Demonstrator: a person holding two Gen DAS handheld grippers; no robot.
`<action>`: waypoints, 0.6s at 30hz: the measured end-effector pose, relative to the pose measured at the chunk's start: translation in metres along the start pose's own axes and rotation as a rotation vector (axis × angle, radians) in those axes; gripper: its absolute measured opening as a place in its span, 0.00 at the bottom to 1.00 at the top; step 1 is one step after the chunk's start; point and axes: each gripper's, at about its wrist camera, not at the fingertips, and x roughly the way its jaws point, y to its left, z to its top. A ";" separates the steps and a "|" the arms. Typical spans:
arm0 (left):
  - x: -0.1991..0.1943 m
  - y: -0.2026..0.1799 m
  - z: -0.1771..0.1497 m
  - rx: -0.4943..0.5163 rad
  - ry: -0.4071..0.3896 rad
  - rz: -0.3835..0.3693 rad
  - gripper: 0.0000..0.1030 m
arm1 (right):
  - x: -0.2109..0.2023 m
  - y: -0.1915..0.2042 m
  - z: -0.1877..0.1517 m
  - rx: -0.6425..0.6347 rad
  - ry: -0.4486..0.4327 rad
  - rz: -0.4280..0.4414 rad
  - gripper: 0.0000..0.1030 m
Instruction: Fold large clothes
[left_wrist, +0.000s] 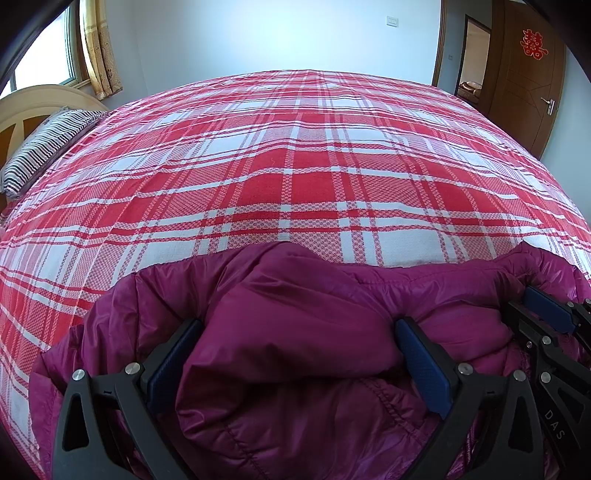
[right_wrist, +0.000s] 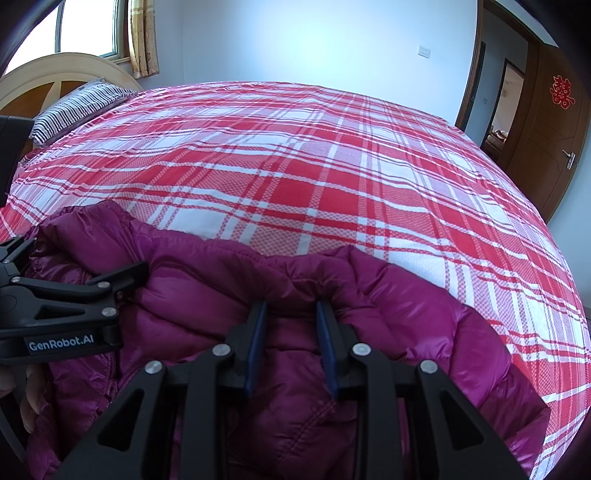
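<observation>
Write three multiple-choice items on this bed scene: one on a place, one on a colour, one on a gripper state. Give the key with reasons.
1. Where does the striped pillow lie?
A. at the headboard
B. on the jacket
C. by the door

2. What colour is the puffer jacket?
A. grey
B. magenta
C. yellow

3. How does the left gripper stand?
A. open, fabric bulging between its fingers
B. clamped flat, nothing between
C. away from the jacket

Key: A, it rests against the headboard; B, glossy magenta on the plaid sheet; A, the blue pads sit wide apart.
</observation>
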 end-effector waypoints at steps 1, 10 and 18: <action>0.000 0.000 0.000 0.000 0.001 0.000 1.00 | 0.000 0.000 0.000 0.000 0.000 0.000 0.29; 0.000 -0.001 0.000 0.004 0.001 0.003 1.00 | 0.000 0.002 0.000 -0.004 0.001 -0.004 0.29; -0.003 0.002 0.005 0.003 0.014 -0.008 0.99 | 0.000 0.001 0.001 -0.003 0.004 -0.003 0.29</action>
